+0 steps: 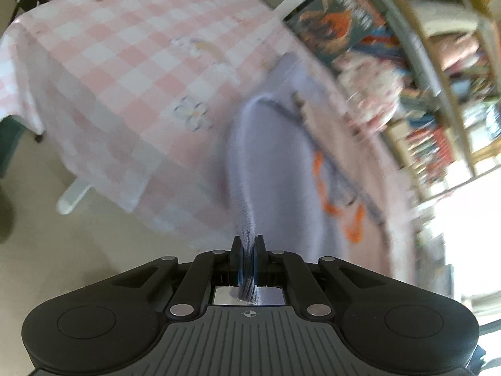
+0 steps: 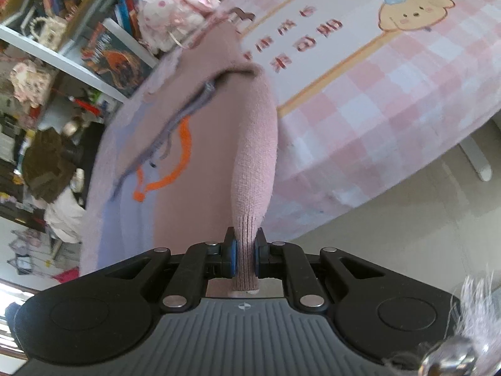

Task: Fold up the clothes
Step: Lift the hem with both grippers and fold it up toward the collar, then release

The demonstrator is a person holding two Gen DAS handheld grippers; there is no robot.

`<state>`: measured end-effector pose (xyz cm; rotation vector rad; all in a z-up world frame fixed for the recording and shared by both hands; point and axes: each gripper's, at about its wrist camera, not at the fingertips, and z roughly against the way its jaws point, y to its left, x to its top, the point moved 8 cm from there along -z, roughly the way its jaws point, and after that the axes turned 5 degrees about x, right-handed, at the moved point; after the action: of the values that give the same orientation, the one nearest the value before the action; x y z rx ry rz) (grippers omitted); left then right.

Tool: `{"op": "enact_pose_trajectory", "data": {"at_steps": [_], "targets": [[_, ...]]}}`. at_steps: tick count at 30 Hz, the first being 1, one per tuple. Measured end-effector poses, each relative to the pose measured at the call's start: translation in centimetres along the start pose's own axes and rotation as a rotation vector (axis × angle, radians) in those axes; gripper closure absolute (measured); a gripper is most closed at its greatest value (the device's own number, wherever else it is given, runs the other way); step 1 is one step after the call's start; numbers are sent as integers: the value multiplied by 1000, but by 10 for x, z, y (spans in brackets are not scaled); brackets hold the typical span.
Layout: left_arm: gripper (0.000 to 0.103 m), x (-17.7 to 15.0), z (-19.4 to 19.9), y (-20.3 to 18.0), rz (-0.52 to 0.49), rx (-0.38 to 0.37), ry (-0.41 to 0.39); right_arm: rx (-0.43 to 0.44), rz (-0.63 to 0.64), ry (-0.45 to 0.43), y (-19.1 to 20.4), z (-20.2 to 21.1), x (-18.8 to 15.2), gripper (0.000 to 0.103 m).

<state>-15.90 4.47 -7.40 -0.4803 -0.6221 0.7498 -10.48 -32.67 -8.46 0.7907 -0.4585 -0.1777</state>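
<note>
Nearest the left wrist camera, the left gripper (image 1: 247,260) is seen clamped tight on a ribbed lilac cuff, so that's one sleeve end of the sweater (image 1: 275,163) pinched between the blue pads (image 1: 240,263). From the gripper, the knit is stretched away toward the table (image 1: 103,62), which is covered with a pink checked cloth; the sweater body is draped over the table's near edge, with an orange pattern visible. Shelves are glimpsed beyond the table, all heavily blurred.

Over on the right wrist view, the right gripper (image 2: 245,257) is likewise closed down on a ribbed cuff, pinkish this time, with the sleeve (image 2: 253,156) pulled into a taut tube running back toward the table edge. The sweater body hangs beside it, and a plush toy (image 2: 175,9) sits at the far side of the table.

Handling-wise it can be judged as soft, light, stretchy knit, not slippery and not fragile. Cuffs look like decent grab points since ribbing bunches nicely, though snagging or over-stretching could be expected if it gets yanked.
</note>
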Motion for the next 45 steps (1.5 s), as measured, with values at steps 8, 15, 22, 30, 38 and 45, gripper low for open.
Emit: {"op": "enact_pose_trajectory", "data": {"at_steps": [8,15,22,30,38,45], "targets": [[99,60,5,-38,83,-171,-139,185,19,-91,41,15,47,93],[99,122,-13,-70,116,-259,-228,273,-19,-221,66,13,112,93],[99,166,-57,-91,75,-243,-225,249,-39,-268,79,-19,171,93],[99,188,-115,-85,80,-157,-142,160,-59,-248,72,-73,210,93],[97,197,-148,-81,41,-105,-70,66,-76,-218,58,-115,222,93],[64,217,-151,-83,65,-177,-42,-14,-93,-245,51,-123,233,52]]}}
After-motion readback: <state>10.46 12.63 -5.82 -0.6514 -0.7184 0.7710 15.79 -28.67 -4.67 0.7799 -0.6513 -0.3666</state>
